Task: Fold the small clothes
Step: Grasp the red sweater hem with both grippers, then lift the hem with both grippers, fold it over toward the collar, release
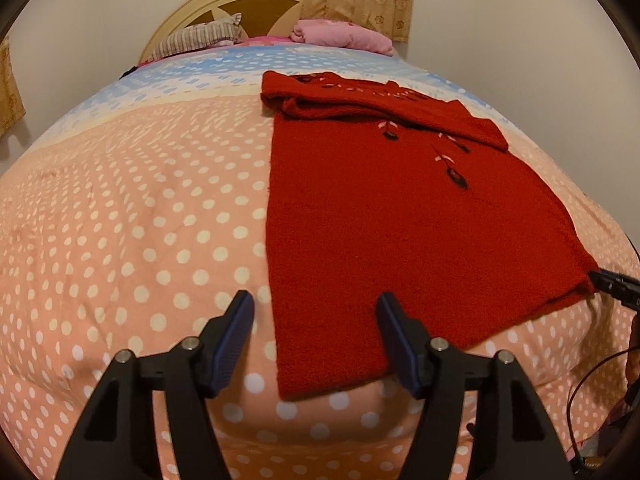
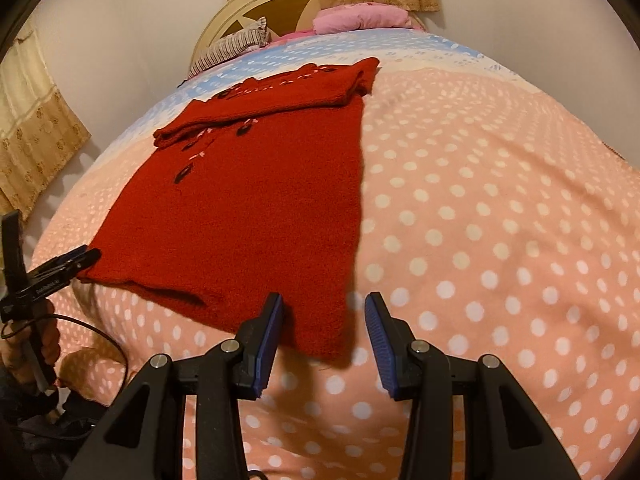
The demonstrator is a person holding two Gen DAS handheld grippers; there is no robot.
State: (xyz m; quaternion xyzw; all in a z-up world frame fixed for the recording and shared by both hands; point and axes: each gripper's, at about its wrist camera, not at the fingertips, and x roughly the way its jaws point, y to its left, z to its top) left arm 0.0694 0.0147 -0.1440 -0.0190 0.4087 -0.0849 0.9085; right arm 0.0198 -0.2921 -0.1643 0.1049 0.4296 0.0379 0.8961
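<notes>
A red knit sweater [image 1: 400, 220] [image 2: 260, 208] with small dark and pink embroidered motifs lies flat on the bed, its sleeves folded across the top. In the left wrist view my left gripper [image 1: 316, 320] straddles the near left hem corner. Its blue pads stand apart, with a gap on both sides of the fabric. My right gripper [image 2: 324, 304] straddles the near right hem corner, and its right pad stands off the cloth. Each gripper also shows in the other's view, the right gripper [image 1: 612, 284] and the left gripper [image 2: 68, 264], each at its own hem corner.
The bedspread [image 1: 140, 220] is peach with white dots, turning blue toward the cream headboard [image 1: 224, 4]. A striped pillow [image 1: 200, 38] and a pink pillow [image 1: 344, 34] lie at the head. A hand [image 2: 44, 344] and a black cable [image 2: 100, 332] sit at the near left.
</notes>
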